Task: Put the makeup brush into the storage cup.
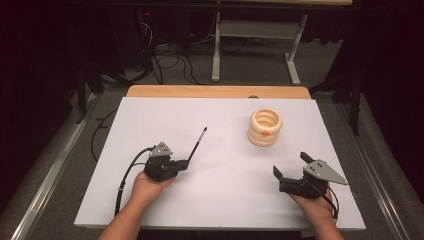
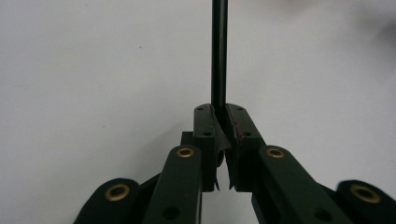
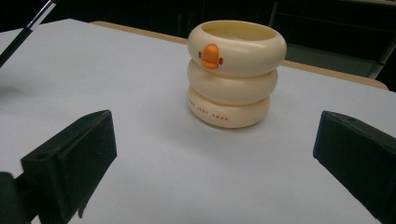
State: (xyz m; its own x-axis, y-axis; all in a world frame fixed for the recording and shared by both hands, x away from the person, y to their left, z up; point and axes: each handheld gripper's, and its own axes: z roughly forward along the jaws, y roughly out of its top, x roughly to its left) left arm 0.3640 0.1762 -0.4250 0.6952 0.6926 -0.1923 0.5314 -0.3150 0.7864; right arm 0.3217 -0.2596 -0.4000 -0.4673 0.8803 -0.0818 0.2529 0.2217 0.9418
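Your left gripper (image 1: 186, 163), lower left of the high view, is clamped on a thin black pen-like rod (image 1: 197, 144) slanting up-right. Your right gripper (image 1: 290, 167), lower right, gapes wide, holding nothing. The cream ringed plastic cup with orange duck bill (image 1: 265, 127) stands above-left of it, well apart.

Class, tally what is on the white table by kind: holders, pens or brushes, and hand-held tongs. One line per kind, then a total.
Cream ringed holder: 1
Thin black pen or brush, clamped in the left tongs: 1
Hand-held tongs, the left and the right tongs, which are open: 2
Total: 4
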